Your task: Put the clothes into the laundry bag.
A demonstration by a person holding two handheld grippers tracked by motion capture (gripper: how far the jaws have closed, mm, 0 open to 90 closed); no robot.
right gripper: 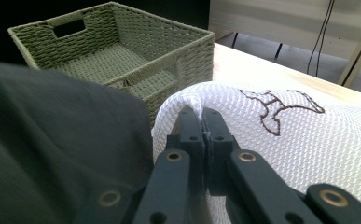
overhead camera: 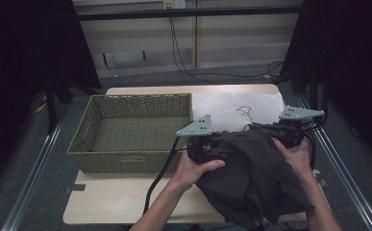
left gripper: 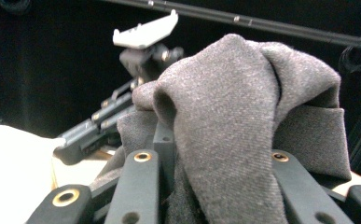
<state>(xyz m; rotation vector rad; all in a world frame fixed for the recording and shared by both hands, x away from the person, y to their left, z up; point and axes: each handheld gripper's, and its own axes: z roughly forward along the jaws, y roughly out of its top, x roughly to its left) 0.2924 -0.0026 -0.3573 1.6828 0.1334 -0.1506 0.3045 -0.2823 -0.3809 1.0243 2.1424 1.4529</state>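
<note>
Landmark: the green woven basket (overhead camera: 126, 137) on the table (overhead camera: 111, 199); every place below is told from it.

My left tongs (overhead camera: 207, 150): just off the basket's near right corner, jaws partly apart with a thick fold of the dark grey garment (overhead camera: 251, 178) bunched between them; from the left gripper view the cloth (left gripper: 243, 140) drapes over the jaws, and I judge it clamped there.

My right tongs (overhead camera: 275, 132): further right of the basket, jaws pressed together on a pinch of the white mesh cloth (right gripper: 308, 140); a raised ridge of white mesh (right gripper: 201, 105) stands right at the tips.

Dark garment, place: right of the basket, on the near right part of the table, heaped and hanging between my two hands, part of it over the table's front edge.

White cloth, place: right of the basket, touching its right wall at the far side, spread flat with a small brown outline drawing (overhead camera: 244, 112) on it.

Done so far: both cloths are gripped; nothing lies inside the basket, its woven floor is bare.

Left to do, as I judge it: the dark garment has yet to be sorted out or moved; whether it goes into the basket I cannot tell.

Count: baskets one; dark garments one; white cloths one; tongs two; hands two.
</note>
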